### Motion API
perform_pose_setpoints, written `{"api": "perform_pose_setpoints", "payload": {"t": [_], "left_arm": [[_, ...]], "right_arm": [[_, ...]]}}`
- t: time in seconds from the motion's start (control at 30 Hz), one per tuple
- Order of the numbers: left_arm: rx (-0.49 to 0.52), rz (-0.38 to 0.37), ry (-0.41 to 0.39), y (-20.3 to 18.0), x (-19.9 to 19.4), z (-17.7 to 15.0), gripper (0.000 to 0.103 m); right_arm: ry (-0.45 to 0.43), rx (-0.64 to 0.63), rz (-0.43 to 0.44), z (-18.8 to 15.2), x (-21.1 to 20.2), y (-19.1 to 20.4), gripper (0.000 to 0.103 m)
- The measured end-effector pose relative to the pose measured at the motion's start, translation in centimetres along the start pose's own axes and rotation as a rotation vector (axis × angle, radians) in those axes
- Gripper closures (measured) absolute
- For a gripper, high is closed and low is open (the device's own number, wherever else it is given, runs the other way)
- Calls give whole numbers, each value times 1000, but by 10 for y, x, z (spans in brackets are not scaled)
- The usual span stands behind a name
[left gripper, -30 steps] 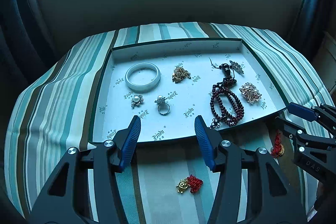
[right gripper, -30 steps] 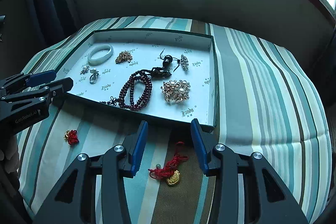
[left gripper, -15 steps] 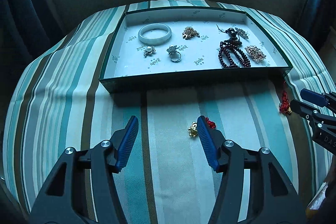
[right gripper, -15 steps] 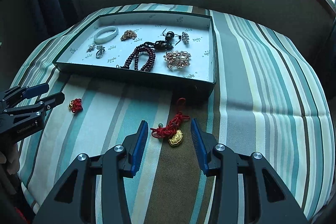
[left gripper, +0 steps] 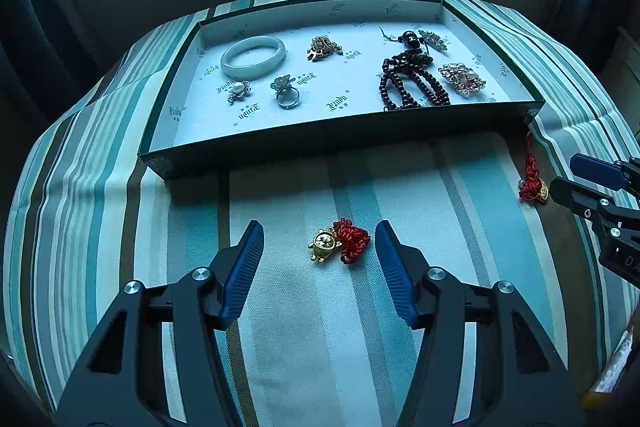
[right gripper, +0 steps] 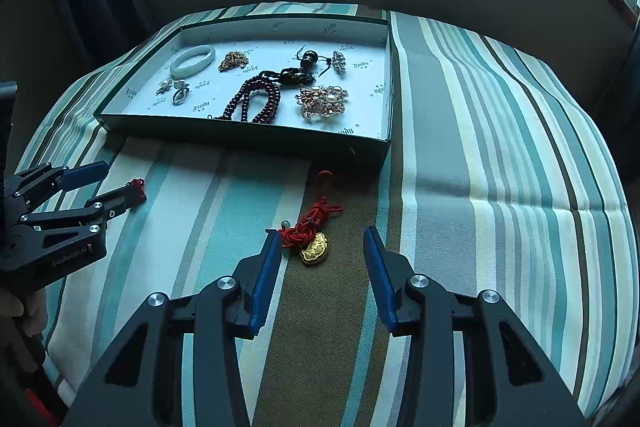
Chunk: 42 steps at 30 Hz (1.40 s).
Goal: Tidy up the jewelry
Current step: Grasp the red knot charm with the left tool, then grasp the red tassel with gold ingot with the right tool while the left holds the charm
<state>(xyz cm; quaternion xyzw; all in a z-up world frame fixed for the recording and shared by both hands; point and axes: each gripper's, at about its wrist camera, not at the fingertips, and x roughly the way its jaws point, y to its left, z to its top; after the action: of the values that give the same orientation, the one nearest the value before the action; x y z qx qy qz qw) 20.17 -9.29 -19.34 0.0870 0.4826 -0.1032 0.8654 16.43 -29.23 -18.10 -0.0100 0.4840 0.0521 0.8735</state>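
Note:
A small gold figure charm on a red knot [left gripper: 338,245] lies on the striped cloth, between the fingertips of my left gripper [left gripper: 318,231], which is open and not touching it. A gold ingot charm on a red cord [right gripper: 314,247] lies between the fingertips of my right gripper [right gripper: 321,233], also open; its left fingertip sits right at the cord. Beyond both stands the green tray [left gripper: 340,143] with a white lining. It holds a white bangle [left gripper: 253,55], a ring [left gripper: 286,93], dark red beads [left gripper: 412,83] and brooches.
The striped cloth [right gripper: 500,147] covers a rounded table and drops off at every side. The tray's near wall [right gripper: 240,139] rises just past the charms. My left gripper [right gripper: 116,183] shows at the left of the right wrist view, a hand [right gripper: 20,307] below it.
Both grippers have drawn back from the tray and sunk toward the cloth. Each charm now lies between its gripper's fingertips. The left jaws stand slightly wider.

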Motion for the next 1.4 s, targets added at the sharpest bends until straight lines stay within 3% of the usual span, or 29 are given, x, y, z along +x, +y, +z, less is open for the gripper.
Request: {"api": "perform_pose_setpoints", "payload": {"t": [0.3, 0.6, 0.73, 1.4], "left_arm": [[10, -17, 24, 3, 10, 0, 47], [47, -84, 21, -2, 8, -1, 82], [64, -74, 13, -3, 6, -2, 88], [59, 0, -40, 22, -7, 0, 89]], "right_arm": [[9, 10, 2, -2, 2, -5, 60], [10, 8, 3, -1, 2, -5, 60], [16, 6, 2, -2, 4, -4, 60], [44, -24, 9, 9, 27, 9, 60]]}}
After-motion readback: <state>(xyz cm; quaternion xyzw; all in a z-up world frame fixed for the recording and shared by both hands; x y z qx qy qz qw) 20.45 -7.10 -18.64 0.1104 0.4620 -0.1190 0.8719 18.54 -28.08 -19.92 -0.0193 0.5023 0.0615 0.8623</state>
